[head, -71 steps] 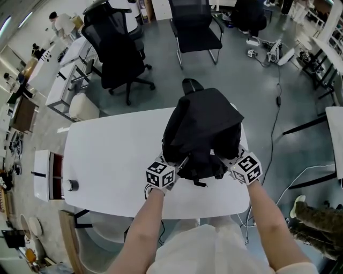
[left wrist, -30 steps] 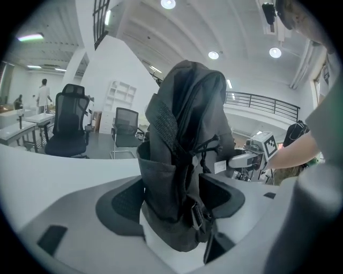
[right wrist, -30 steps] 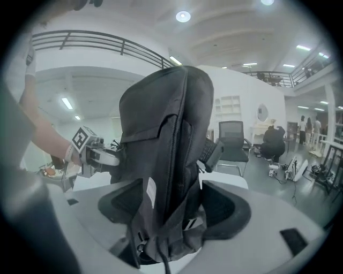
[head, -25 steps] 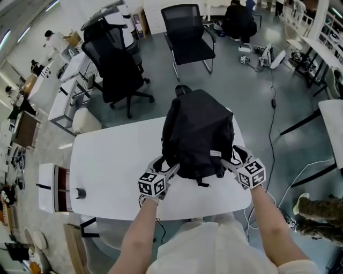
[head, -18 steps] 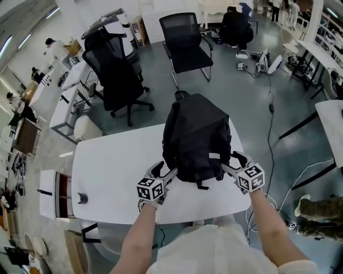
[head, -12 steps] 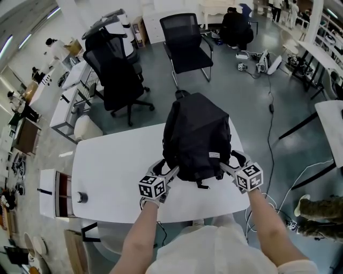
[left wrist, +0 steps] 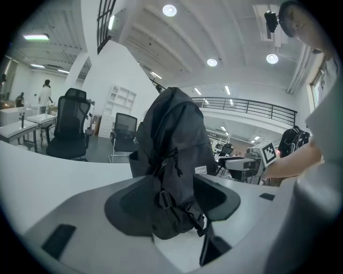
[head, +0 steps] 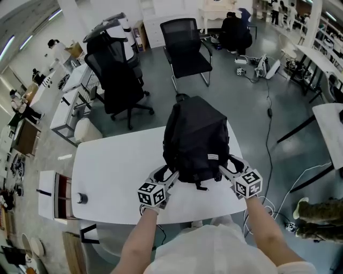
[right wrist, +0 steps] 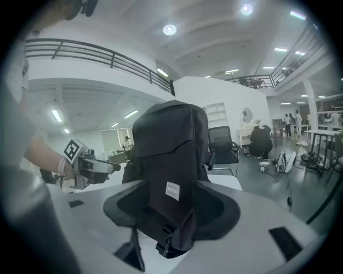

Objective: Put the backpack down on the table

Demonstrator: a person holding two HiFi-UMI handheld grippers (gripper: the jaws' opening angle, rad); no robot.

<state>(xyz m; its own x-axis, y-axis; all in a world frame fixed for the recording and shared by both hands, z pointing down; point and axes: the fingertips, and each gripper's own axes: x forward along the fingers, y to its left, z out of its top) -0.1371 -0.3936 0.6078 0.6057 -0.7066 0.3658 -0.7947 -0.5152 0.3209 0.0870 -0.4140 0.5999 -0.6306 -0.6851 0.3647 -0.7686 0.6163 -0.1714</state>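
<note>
Tilted a moment back, the backpack [head: 197, 140] now stands upright on the white surface [head: 112, 171], with the left gripper [head: 169, 176] and right gripper [head: 228, 168] at its lower corners.

Left gripper view: the jaws are spread but have just been narrowing, with the backpack's corner between them and a strap [left wrist: 205, 247] dangling.

Right gripper view: likewise spread and narrowing.

If that strap catches a jaw, I reckon the backpack tips over.

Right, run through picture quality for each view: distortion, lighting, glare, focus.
Head view: strong fisheye bows the table edges; light is even, the black backpack shows little detail. Left gripper view: dark round vignette, ceiling lights blown out, backpack sharp. Right gripper view: same vignette, the balcony railing curves, one ceiling lamp flares.
</note>
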